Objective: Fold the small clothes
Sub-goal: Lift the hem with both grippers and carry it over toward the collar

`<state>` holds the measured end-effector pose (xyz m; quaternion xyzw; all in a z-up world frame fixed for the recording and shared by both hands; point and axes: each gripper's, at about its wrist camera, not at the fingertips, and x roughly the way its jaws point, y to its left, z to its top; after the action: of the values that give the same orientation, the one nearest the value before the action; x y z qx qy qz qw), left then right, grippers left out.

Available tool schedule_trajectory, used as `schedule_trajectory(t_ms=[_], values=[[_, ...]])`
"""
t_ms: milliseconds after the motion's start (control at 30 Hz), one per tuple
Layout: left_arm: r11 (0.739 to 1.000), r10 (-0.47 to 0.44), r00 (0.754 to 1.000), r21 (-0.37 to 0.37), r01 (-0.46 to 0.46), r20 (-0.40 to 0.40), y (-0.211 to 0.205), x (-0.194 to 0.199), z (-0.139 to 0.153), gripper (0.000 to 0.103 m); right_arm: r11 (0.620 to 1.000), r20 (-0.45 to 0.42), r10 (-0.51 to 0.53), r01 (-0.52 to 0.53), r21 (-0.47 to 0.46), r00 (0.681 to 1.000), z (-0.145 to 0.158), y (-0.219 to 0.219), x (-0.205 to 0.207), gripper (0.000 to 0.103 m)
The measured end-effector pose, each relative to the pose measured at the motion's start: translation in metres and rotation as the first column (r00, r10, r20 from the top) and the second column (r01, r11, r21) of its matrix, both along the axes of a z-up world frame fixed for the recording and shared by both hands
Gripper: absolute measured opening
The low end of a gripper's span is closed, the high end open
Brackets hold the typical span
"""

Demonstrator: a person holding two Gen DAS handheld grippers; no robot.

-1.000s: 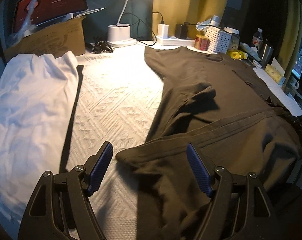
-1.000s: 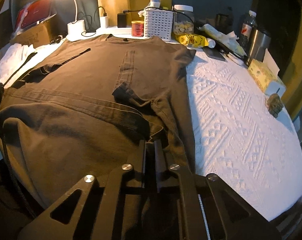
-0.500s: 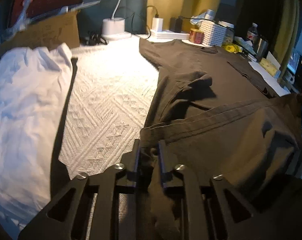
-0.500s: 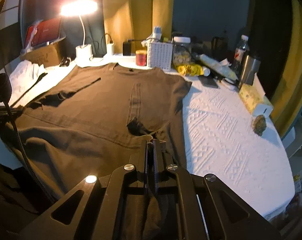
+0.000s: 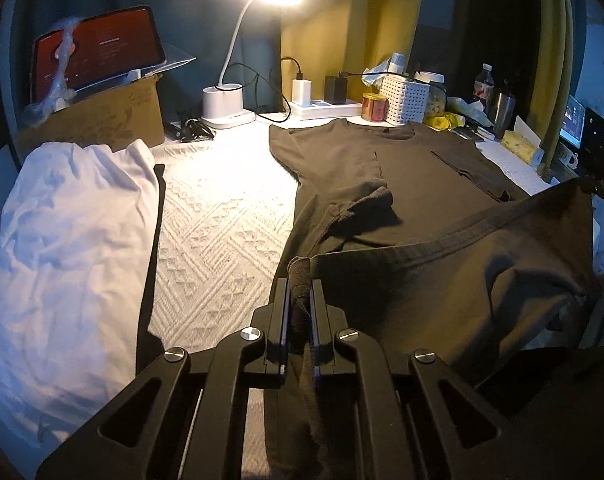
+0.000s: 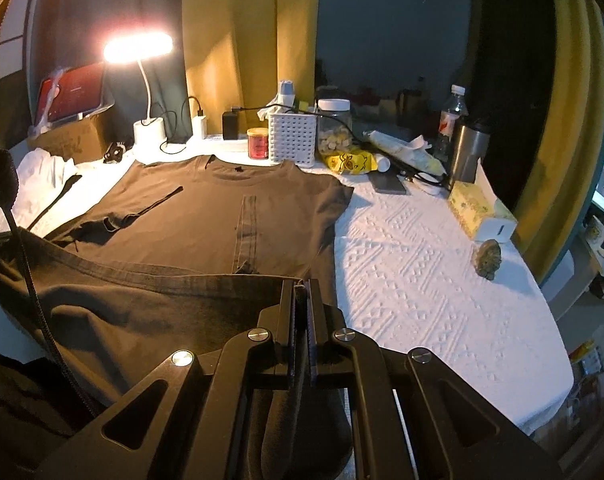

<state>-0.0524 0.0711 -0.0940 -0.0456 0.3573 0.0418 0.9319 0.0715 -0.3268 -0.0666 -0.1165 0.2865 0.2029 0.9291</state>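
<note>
The surface (image 6: 441,280) has a white textured cover. On it lie a dark T-shirt (image 6: 206,216) in the middle, a white garment (image 5: 62,240) at the left, and a lamp (image 5: 226,108), a white basket (image 6: 293,138) and a tissue box (image 6: 477,210) along the edges.

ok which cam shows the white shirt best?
Left wrist. The white shirt fills that frame's left side, crumpled on the bedspread. Right wrist catches only a small strip at the far left edge, behind the dark t-shirt.
</note>
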Motion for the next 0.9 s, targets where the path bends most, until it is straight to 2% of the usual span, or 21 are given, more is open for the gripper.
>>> schedule_trajectory(t_ms=[367,900], values=[[0.999,0.019,0.996,0.045,-0.023,0.085,0.003,-0.01,0.028,0.005,0.999,0.042,-0.027,0.026,0.023,0.999,0.014,-0.011,-0.005,0.005],[0.994,0.016,0.989,0.101,-0.032,0.15,0.008,0.016,0.058,0.005,0.997,0.064,-0.059,0.056,0.052,0.996,0.028,-0.02,0.018,0.005]])
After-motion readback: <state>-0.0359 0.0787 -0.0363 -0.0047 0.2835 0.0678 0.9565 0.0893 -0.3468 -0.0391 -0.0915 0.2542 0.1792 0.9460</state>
